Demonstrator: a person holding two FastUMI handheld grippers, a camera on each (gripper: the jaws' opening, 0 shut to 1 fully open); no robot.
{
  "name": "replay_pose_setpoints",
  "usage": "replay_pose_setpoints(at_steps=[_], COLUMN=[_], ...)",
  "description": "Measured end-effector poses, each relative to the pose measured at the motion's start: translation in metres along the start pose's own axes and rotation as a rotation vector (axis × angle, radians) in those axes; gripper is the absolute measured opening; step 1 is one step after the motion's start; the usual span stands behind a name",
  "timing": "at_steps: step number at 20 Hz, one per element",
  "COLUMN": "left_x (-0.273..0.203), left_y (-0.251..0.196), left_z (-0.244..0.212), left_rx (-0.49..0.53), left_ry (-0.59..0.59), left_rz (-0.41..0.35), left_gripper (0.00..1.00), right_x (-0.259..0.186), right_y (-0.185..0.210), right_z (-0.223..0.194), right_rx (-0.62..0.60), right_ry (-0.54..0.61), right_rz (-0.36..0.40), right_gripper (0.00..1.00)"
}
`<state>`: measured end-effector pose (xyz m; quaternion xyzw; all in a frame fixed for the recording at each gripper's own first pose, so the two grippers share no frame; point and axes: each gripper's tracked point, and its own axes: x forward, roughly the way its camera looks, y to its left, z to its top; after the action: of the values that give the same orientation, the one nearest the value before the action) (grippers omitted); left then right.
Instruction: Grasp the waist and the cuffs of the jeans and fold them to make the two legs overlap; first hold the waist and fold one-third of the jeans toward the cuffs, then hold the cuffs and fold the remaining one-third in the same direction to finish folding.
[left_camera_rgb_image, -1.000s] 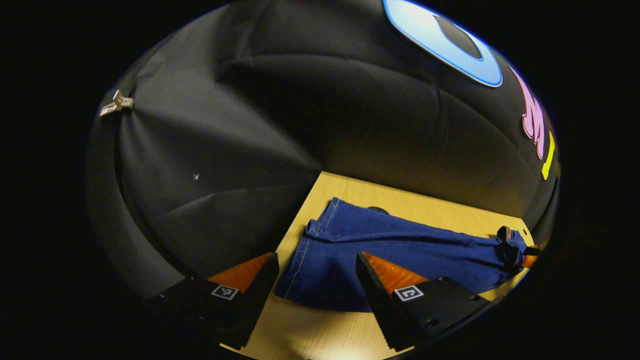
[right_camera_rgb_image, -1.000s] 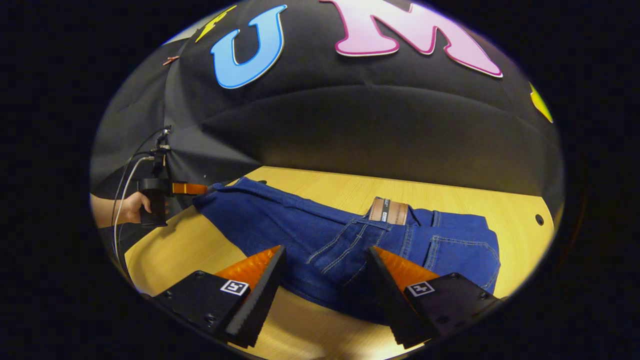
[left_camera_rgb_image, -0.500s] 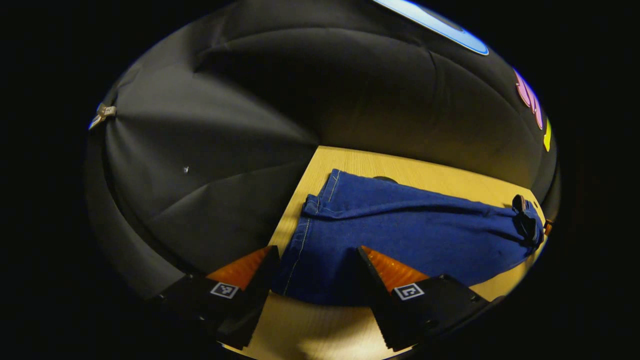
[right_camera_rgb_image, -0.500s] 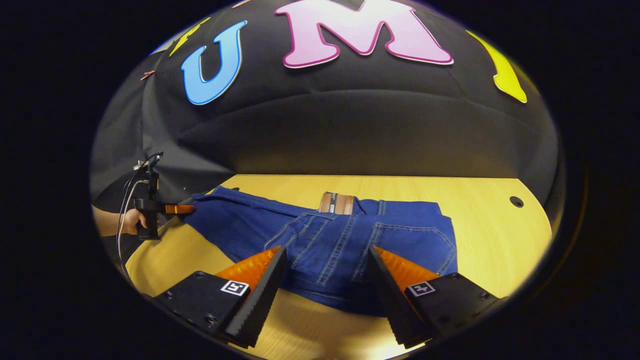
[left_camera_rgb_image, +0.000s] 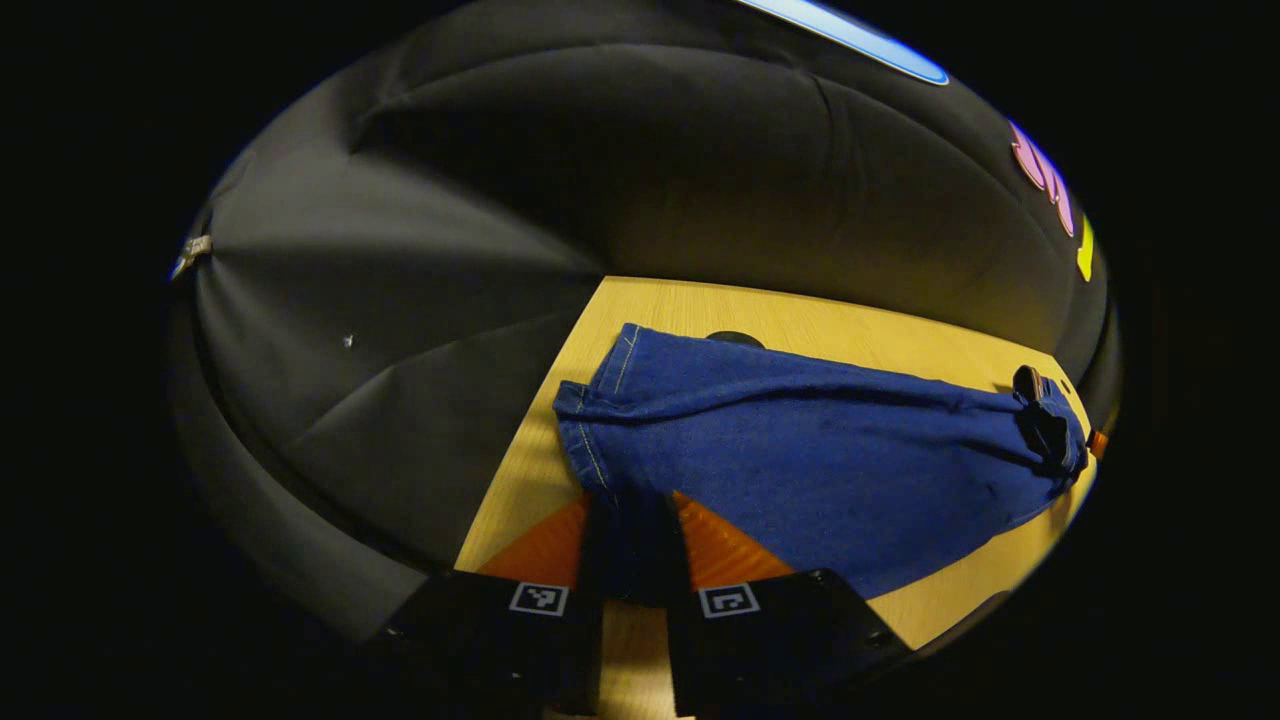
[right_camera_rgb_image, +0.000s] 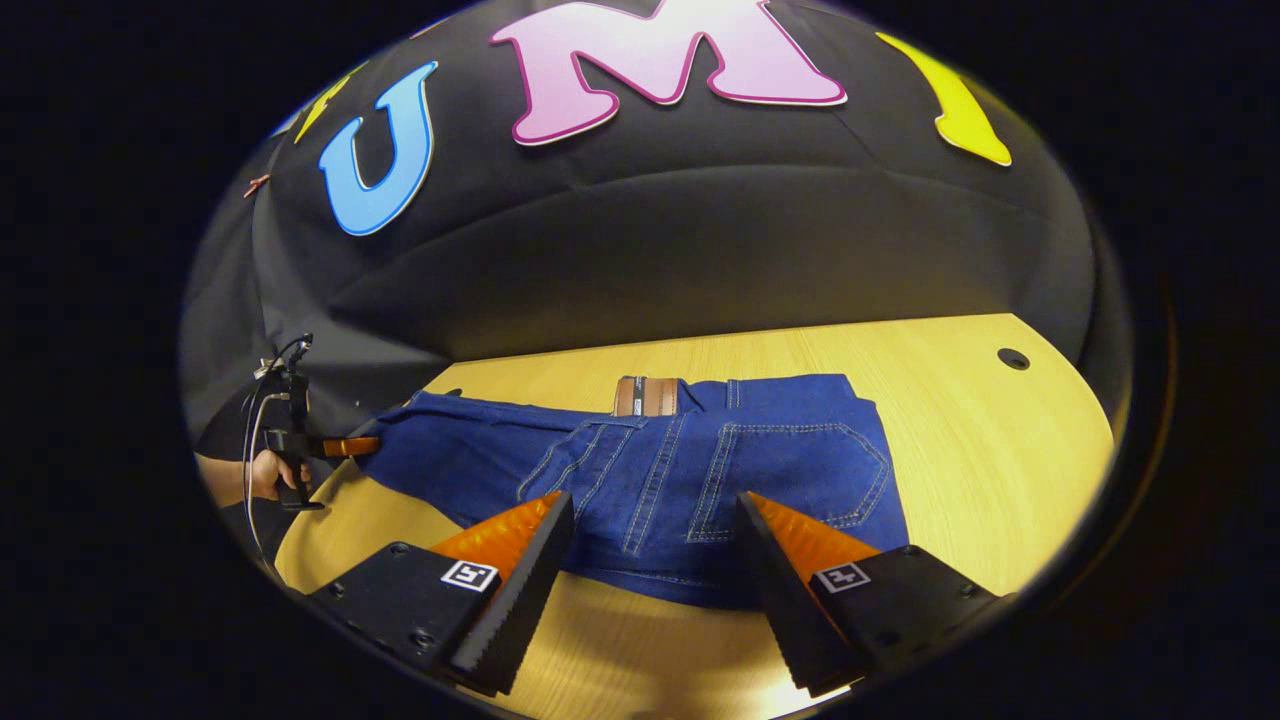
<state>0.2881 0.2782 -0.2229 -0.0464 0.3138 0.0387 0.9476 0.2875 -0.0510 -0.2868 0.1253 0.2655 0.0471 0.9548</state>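
Note:
Blue jeans (left_camera_rgb_image: 800, 450) lie flat along the wooden table (left_camera_rgb_image: 700, 305), cuffs near me in the left gripper view and the waist far right. My left gripper (left_camera_rgb_image: 632, 535) is shut on the near cuff (left_camera_rgb_image: 625, 520), with denim pinched between its fingers. In the right gripper view the seat and waist of the jeans (right_camera_rgb_image: 720, 470), with a brown patch (right_camera_rgb_image: 645, 396), lie in front of my right gripper (right_camera_rgb_image: 650, 545). That gripper is open, its fingers either side of the near edge of the waist end. The left gripper (right_camera_rgb_image: 350, 447) also appears far left at the cuffs, held by a hand (right_camera_rgb_image: 262, 475).
Black cloth walls close off the table at the back and on the left. One small round hole (right_camera_rgb_image: 1012, 358) sits in the tabletop right of the waist, another (left_camera_rgb_image: 735, 338) behind the cuffs. Bare wood (right_camera_rgb_image: 1000, 450) lies right of the jeans.
My left gripper has moved in and shut on the near cuff. My right gripper has shifted toward the waist end and stays open.

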Motion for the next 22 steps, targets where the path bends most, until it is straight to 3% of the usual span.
replay_pose_setpoints(at_steps=[5, 8, 11, 13, 14, 15, 18, 22], left_x=[-0.002, -0.003, -0.007, -0.006, -0.008, -0.013, -0.028, -0.085], left_y=[-0.008, -0.009, -0.010, -0.010, -0.010, -0.011, -0.017, -0.050], left_z=[0.000, 0.004, 0.016, 0.025, 0.028, 0.029, 0.061, 0.119], left_rx=[-0.016, -0.105, -0.205, -0.198, -0.204, -0.209, -0.176, -0.128], left_ry=[-0.018, -0.049, -0.088, -0.110, -0.107, -0.119, -0.194, -0.258], left_rz=[-0.053, -0.036, -0.017, -0.009, -0.009, -0.003, -0.003, -0.046], left_gripper=[0.15, 0.08, 0.06, 0.06, 0.02, 0.06, 0.06, 0.06], right_x=[-0.008, -0.008, -0.008, -0.013, -0.016, -0.019, -0.029, -0.045], right_y=[-0.004, -0.009, -0.023, -0.034, -0.039, -0.043, -0.057, -0.084], right_z=[-0.010, -0.009, -0.001, 0.007, 0.008, 0.011, 0.012, 0.019], right_rx=[-0.007, 0.007, 0.000, -0.005, -0.003, -0.001, 0.011, 0.022], right_ry=[0.015, 0.012, -0.009, -0.019, -0.019, -0.026, -0.026, -0.016], right_rz=[-0.024, -0.044, -0.066, -0.082, -0.090, -0.096, -0.118, -0.154], right_gripper=[0.99, 0.99, 0.99, 0.99, 0.99, 0.99, 0.99, 0.99])
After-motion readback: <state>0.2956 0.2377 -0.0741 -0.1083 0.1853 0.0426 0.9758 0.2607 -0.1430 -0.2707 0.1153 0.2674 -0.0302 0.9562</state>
